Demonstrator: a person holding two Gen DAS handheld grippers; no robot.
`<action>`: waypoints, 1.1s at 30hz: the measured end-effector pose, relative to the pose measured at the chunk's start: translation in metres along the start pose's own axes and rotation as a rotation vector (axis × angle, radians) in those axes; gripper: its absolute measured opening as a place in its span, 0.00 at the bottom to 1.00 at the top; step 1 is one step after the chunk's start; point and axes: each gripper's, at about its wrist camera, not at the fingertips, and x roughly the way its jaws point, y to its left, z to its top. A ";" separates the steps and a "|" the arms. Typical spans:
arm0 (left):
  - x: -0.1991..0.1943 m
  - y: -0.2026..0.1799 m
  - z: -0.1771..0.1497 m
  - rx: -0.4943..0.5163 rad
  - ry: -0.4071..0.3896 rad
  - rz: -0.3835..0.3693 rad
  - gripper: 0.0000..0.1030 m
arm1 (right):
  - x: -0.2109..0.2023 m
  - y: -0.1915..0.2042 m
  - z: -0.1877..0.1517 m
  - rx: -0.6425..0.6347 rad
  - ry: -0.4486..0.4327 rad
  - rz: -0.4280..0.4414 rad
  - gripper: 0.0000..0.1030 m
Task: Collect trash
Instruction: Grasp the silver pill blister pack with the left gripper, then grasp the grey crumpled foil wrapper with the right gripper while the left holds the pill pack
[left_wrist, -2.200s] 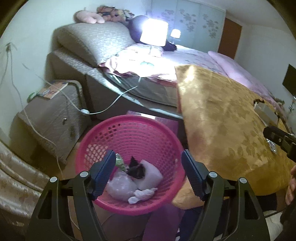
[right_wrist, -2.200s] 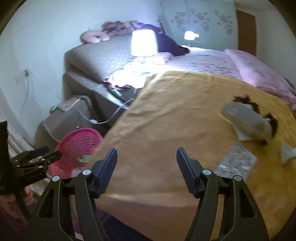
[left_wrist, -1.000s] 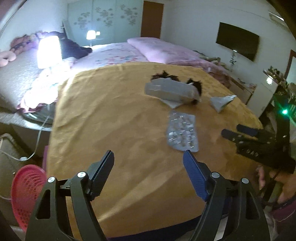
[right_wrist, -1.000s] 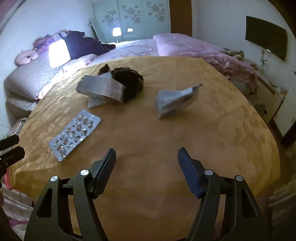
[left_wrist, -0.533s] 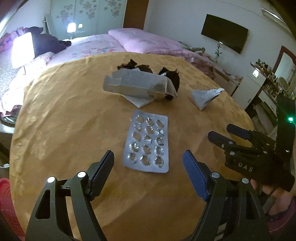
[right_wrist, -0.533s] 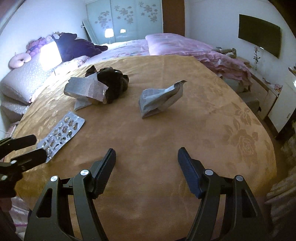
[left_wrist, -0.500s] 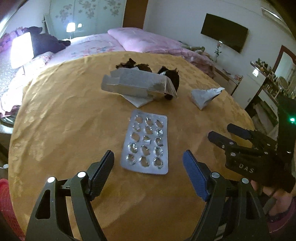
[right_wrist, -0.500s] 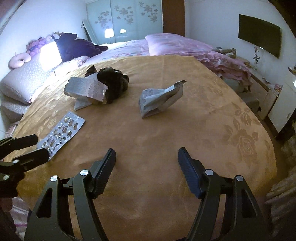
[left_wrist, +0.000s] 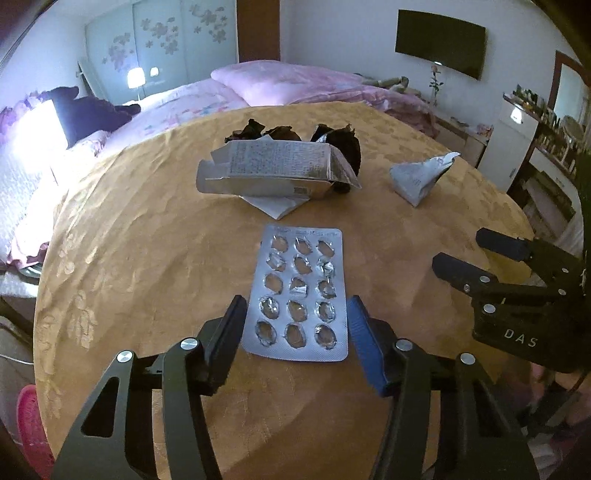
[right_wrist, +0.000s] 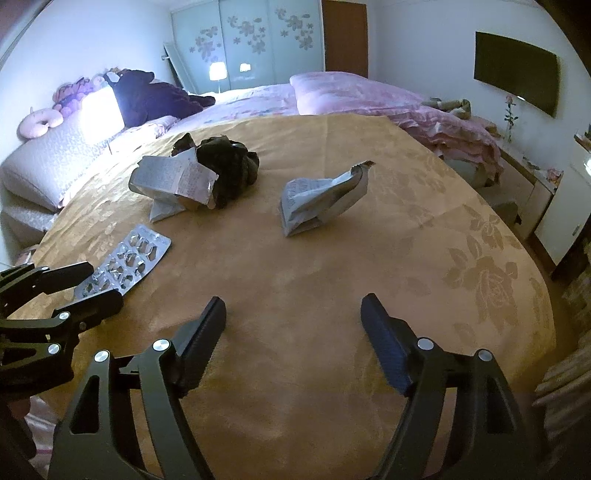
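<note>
An empty silver blister pack (left_wrist: 301, 291) lies on the round table with the gold cloth (left_wrist: 147, 258). My left gripper (left_wrist: 295, 325) is open, its fingers on either side of the pack's near end, not closed on it. Behind the pack lie an opened grey carton (left_wrist: 269, 170), dark crumpled wrappers (left_wrist: 340, 144) and a crumpled grey packet (left_wrist: 421, 177). My right gripper (right_wrist: 293, 321) is open and empty over the bare cloth; the packet (right_wrist: 321, 203), carton (right_wrist: 173, 181) and blister pack (right_wrist: 125, 258) show ahead of it.
A pink basket (left_wrist: 33, 424) sits on the floor at the table's left edge. A bed with pink bedding (right_wrist: 351, 92) lies behind the table. A lit lamp (right_wrist: 101, 110) stands at the left. A white cabinet (right_wrist: 561, 218) is to the right.
My left gripper has swung from the pink basket to the table and moved in on the blister pack; its fingers have narrowed around it. My right gripper has drifted slightly forward.
</note>
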 end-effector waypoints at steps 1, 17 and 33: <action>0.000 -0.001 -0.001 0.005 -0.003 0.007 0.52 | 0.000 0.001 -0.001 -0.002 -0.001 -0.002 0.71; -0.005 -0.013 -0.010 0.017 -0.043 0.043 0.52 | 0.000 0.002 -0.002 -0.002 -0.008 -0.004 0.72; -0.038 0.046 -0.021 -0.100 -0.035 0.071 0.51 | 0.002 -0.025 0.018 0.091 -0.024 0.066 0.72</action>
